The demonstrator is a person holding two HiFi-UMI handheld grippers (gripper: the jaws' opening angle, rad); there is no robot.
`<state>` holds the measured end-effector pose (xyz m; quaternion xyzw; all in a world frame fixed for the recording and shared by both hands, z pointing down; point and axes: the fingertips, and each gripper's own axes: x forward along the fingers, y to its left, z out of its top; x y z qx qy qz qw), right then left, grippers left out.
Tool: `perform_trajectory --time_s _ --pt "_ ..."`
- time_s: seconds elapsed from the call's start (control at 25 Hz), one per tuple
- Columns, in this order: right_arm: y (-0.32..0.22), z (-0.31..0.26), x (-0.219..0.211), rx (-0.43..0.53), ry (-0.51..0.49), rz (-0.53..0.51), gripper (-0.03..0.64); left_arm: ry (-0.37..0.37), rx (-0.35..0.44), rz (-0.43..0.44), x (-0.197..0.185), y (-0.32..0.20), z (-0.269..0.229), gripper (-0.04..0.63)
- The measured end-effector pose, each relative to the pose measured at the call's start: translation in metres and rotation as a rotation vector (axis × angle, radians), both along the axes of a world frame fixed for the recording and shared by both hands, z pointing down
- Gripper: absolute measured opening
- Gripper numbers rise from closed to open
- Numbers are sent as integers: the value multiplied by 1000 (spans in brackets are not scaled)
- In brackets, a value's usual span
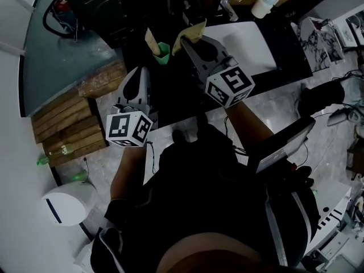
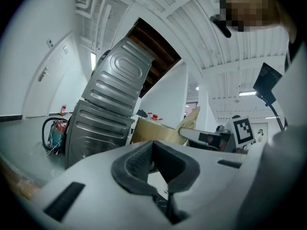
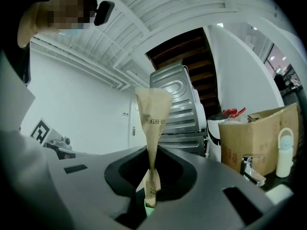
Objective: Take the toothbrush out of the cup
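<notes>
Two sets of fingers, two states. On your right gripper (image 3: 151, 178) the fingers are clenched on one paper-wrapped toothbrush (image 3: 152, 123). They pinch the wrapper low down, so most of it stands up above them. On your left gripper (image 2: 160, 171) the fingers are pressed together with nothing between them.

One green cup (image 1: 163, 53) stands on the dark desk (image 1: 176, 90). The toothbrush you hold is out of the cup: in the head view it sits just to the cup's right and does not touch it. A second paper-wrapped piece (image 1: 151, 38) stands in the cup, leaning left over the rim. That makes two wrapped pieces, one gripped and one in the cup.

Your left gripper is on your side of the cup and apart from it.

Past the cup, toward the far right of the desk, there are one faucet (image 1: 227, 7) and one white bottle (image 1: 265, 3). In the right gripper view, one cardboard box (image 3: 254, 138) stands just behind that faucet.
</notes>
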<state>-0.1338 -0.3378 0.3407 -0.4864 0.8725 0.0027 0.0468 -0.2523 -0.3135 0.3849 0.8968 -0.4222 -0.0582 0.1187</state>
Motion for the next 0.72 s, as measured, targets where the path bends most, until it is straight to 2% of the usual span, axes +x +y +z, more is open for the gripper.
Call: perform_trajectory --time_s 0.32,0.72 --pt "22 -18 39 11 -29 38 44 12 25 -30 16 -1 -20 6" --pt "33 -29 77 32 -30 4 44 -12 48 -89 41 -2 -33 6"
